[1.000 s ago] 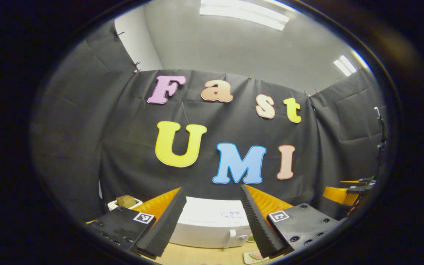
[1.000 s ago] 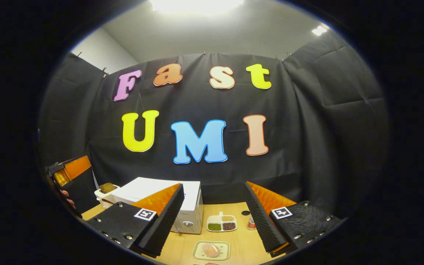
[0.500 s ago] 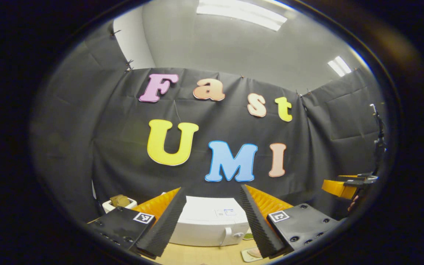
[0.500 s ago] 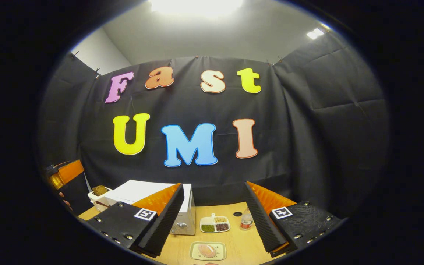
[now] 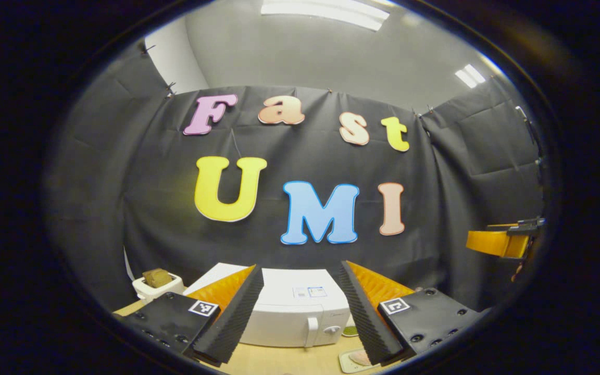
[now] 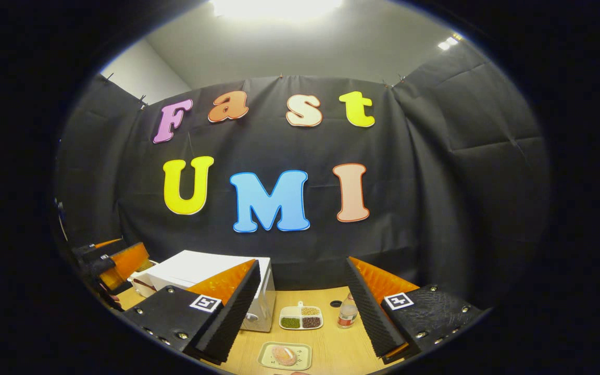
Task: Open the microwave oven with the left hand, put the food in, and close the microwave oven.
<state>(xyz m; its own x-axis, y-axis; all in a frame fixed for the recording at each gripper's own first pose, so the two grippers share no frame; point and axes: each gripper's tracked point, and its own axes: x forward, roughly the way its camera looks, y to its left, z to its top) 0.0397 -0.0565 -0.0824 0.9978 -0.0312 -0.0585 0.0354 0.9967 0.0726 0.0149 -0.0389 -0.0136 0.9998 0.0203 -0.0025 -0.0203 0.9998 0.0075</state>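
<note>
Ahead, the white microwave oven (image 5: 295,312) stands on the wooden bench (image 6: 331,349), door closed, handle at its right edge. Food (image 6: 283,355) rests on a tray (image 6: 300,362) nearby. Left hand-held gripper (image 5: 297,312) and right hand-held gripper (image 6: 302,312) both gape, holding nothing.

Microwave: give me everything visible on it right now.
The microwave is a white box with a smooth, plastic-looking shell, standing upright on the wooden table against the black cloth wall. Its door is shut; a white vertical handle and a round knob sit at the front's right end. A small label is on top. The left gripper is open and short of it; nothing touches it.
</note>
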